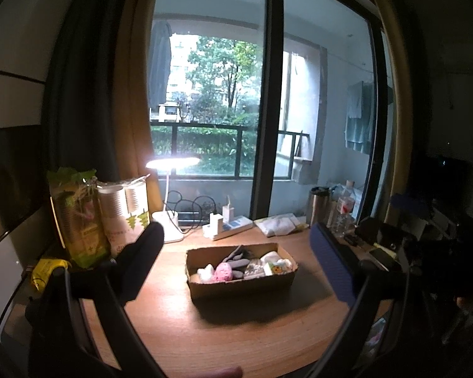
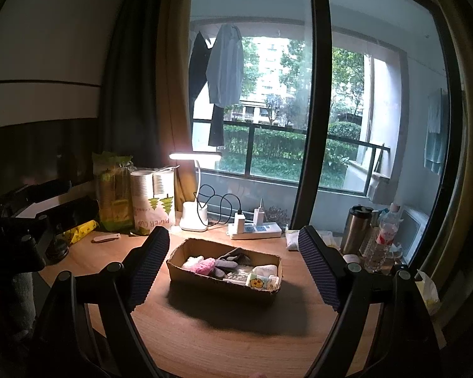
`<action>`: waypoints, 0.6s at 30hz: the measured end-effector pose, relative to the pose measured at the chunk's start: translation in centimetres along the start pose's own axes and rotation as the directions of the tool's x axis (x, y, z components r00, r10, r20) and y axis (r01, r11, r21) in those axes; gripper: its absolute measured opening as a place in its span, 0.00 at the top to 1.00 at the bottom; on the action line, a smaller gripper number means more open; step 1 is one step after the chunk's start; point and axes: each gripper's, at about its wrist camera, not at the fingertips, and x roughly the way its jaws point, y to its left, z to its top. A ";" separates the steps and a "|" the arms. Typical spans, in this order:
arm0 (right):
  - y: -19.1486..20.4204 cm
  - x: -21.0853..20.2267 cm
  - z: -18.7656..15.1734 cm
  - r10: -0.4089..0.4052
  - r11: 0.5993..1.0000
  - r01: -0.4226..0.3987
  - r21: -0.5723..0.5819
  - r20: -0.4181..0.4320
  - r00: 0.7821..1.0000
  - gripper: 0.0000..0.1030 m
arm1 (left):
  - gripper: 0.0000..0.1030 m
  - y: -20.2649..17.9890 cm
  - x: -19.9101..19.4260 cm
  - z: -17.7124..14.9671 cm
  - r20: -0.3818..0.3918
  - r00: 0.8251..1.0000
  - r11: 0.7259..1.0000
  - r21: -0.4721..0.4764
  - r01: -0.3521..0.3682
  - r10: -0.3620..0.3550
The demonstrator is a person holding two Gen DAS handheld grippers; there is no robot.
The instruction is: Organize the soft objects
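Note:
A shallow cardboard box (image 1: 242,286) sits in the middle of the wooden desk (image 1: 205,334). It holds several soft items: a pink fluffy one (image 1: 223,273), grey gloves (image 1: 238,260), white cloths (image 1: 272,256) and a printed cloth (image 1: 280,266). The box also shows in the right wrist view (image 2: 224,283) with the pink item (image 2: 205,266) and a cloth with a yellow print (image 2: 261,282). My left gripper (image 1: 236,252) is open and empty, held above the desk in front of the box. My right gripper (image 2: 233,258) is open and empty, also in front of the box.
A lit desk lamp (image 2: 195,195), a power strip (image 2: 255,230) with chargers, paper cup packs (image 2: 154,201) and a green bag (image 2: 113,195) stand behind the box. A metal flask (image 2: 356,230) and a water bottle (image 2: 383,239) stand at the right. The window is behind.

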 end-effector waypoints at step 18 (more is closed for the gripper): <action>-0.4 -0.4 -0.3 -0.006 1.000 0.006 0.012 -0.004 1.000 0.16 | 0.08 -0.1 0.2 -0.3 0.007 1.000 1.000 0.010 -0.017 0.017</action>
